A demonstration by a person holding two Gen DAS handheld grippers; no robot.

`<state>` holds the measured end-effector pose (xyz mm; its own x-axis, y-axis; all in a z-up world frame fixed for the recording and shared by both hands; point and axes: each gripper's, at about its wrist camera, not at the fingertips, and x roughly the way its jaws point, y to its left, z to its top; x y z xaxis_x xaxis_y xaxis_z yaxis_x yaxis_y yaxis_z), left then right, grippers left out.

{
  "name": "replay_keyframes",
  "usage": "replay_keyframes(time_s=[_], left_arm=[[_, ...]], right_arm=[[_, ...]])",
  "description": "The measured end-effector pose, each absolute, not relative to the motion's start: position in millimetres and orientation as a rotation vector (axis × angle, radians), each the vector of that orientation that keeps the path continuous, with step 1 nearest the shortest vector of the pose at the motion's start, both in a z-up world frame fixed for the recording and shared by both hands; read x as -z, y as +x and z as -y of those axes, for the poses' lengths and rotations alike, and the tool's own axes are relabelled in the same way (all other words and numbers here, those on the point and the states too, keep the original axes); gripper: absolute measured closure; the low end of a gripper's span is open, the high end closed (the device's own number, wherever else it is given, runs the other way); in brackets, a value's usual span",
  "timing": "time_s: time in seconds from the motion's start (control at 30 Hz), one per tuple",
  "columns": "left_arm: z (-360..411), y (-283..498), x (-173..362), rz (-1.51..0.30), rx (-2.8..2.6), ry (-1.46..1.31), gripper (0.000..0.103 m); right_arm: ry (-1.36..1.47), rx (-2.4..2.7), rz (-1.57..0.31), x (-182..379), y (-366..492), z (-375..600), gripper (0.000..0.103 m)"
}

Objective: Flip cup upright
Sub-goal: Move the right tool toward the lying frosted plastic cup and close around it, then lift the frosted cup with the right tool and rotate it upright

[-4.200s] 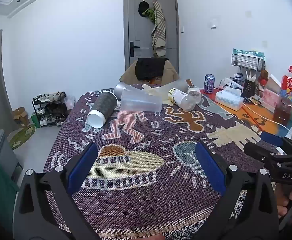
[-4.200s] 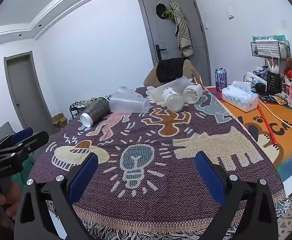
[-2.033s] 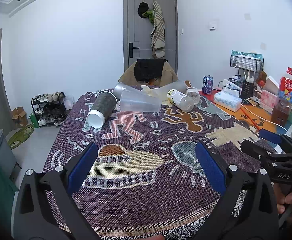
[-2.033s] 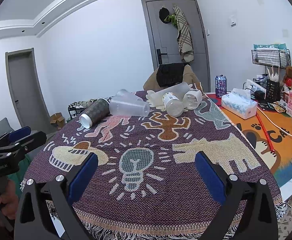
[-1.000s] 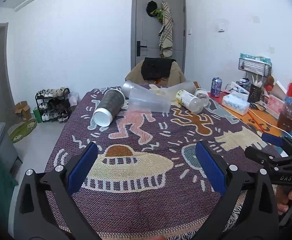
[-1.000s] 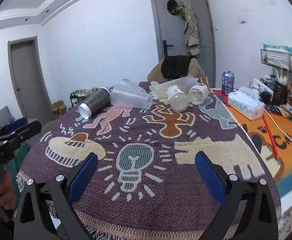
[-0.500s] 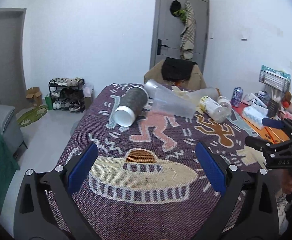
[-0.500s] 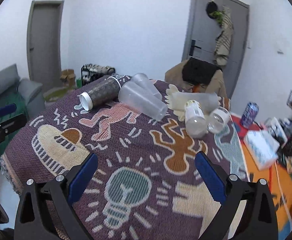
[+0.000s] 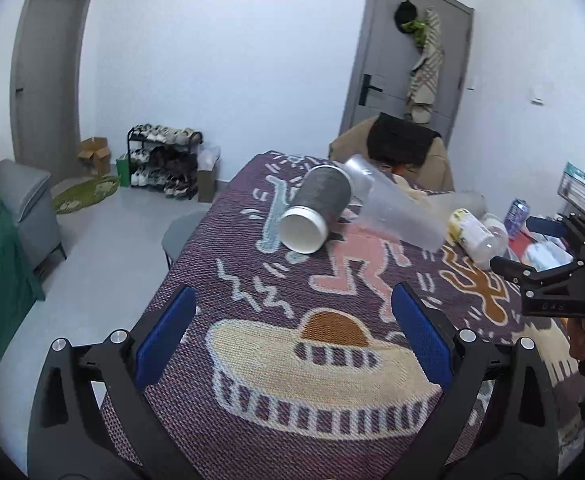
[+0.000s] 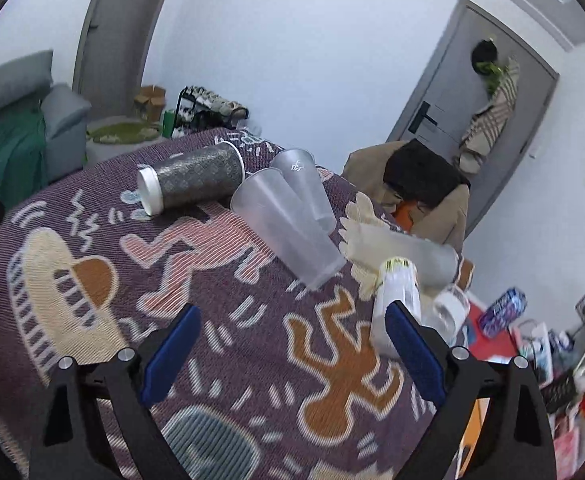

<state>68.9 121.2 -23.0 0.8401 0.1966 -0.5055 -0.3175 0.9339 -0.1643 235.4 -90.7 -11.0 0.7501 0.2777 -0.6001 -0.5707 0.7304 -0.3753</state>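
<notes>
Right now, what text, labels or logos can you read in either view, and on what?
Nothing reads cleanly.
right gripper: letters on its body, too blurred.
rear clear cup: small white logo, too small.
bottle: label print blurred.
purple can: print blurred.

- Both views are evenly and softly lit; the white walls read cool and bluish, with no source of light in frame.
- Shadows are faint: a soft one lies under the dark patterned paper cup with a white base (image 9: pixel 316 208) on the purple woven tablecloth (image 9: pixel 252 320).
- Fisheye bending curves the grey door (image 9: pixel 44 68) at upper left; black vignette fills all corners.
- The right wrist view is tilted, and smeared at lower right.
</notes>
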Motion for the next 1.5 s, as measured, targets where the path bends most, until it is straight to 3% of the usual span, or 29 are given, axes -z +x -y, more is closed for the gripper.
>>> replay_keyframes(time_s=[0.9, 1.0, 1.07, 1.5], left_arm=[[-202, 111, 61, -0.575, -0.400, -0.416, 0.006], [-204, 109, 62, -0.573, -0.404, -0.429, 0.006], [-203, 107, 60, -0.570, -0.400, -0.429, 0.006], [-177, 87, 38, -0.525, -0.339, -0.409, 0.006]], right_arm=[[-1.035, -0.463, -0.566, 97, 376, -21, 0.022], [-1.098, -0.445, -0.564, 108, 383, -25, 0.033], [-1.155, -0.430, -0.545, 113, 382, -27, 0.035], [-1.027, -0.534, -0.541, 46, 307, 7, 0.036]])
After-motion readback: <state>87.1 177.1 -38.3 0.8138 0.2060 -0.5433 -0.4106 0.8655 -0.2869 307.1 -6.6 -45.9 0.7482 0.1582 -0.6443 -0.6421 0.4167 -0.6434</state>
